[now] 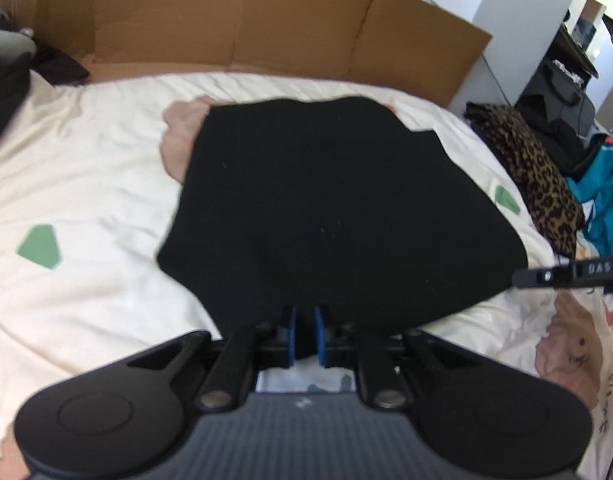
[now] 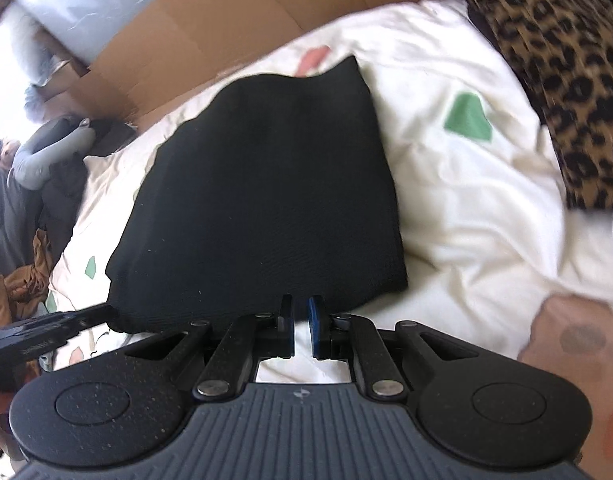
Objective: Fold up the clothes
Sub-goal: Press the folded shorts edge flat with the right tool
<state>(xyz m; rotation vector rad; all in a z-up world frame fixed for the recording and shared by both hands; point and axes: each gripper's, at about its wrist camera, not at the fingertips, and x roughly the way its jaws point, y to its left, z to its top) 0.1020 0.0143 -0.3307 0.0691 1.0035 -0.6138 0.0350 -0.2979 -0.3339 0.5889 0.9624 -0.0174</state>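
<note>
A black garment (image 1: pixel 330 208) lies folded on the cream bedsheet (image 1: pixel 86 168), partly over a beige cloth (image 1: pixel 180 140). My left gripper (image 1: pixel 305 320) is shut on the garment's near edge, black fabric pinched between its blue pads. The garment also shows in the right wrist view (image 2: pixel 266 200). My right gripper (image 2: pixel 301 312) sits at the garment's near right corner with its jaws narrowly apart and white sheet showing between them. The right gripper's finger (image 1: pixel 566 274) shows at the right of the left wrist view, and the left gripper's finger (image 2: pixel 54 328) at the left of the right wrist view.
A cardboard sheet (image 1: pixel 246 20) stands behind the bed. A leopard-print cloth (image 1: pixel 538 184) and a teal garment (image 1: pixel 610 200) lie at the right. Dark clothes (image 1: pixel 10 80) are piled at the far left. Green patches (image 1: pixel 40 246) mark the sheet.
</note>
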